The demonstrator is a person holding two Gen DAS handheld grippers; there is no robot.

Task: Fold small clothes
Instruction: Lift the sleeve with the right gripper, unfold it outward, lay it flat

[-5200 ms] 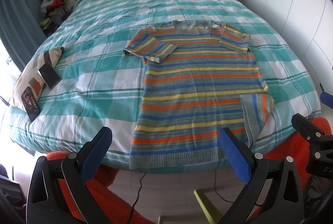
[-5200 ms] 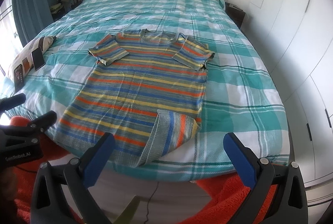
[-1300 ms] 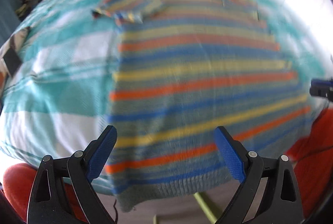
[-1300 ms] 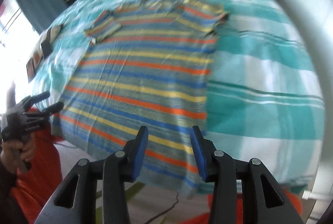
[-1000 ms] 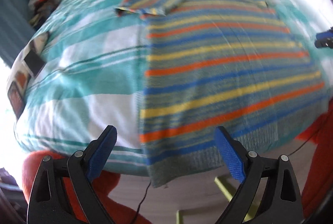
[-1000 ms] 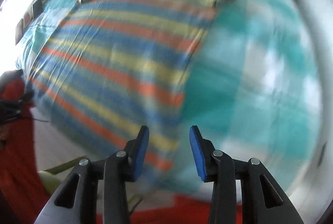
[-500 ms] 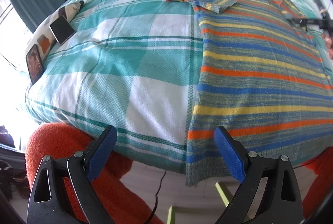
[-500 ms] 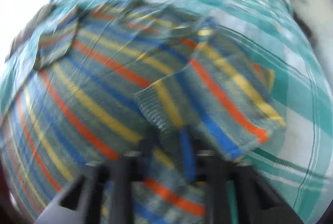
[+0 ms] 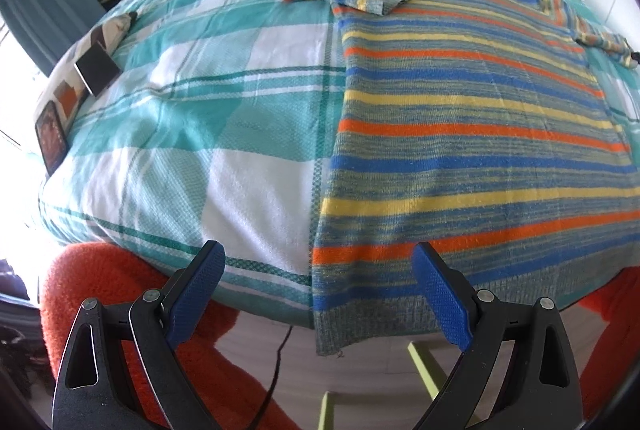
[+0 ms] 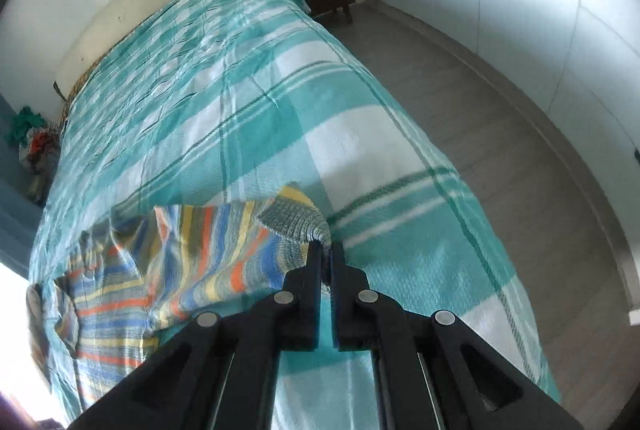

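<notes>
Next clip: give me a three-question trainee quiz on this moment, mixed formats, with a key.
1. True or false: the right claw is shut on the striped shirt's right sleeve.
2. Multiple choice: the left claw is A) gripping the hem, B) open and holding nothing, C) clamped on the bedspread.
3. Fill in: the striped shirt lies on a teal and white ____ bedspread.

Key: 1 true; 2 B; 3 checked.
</notes>
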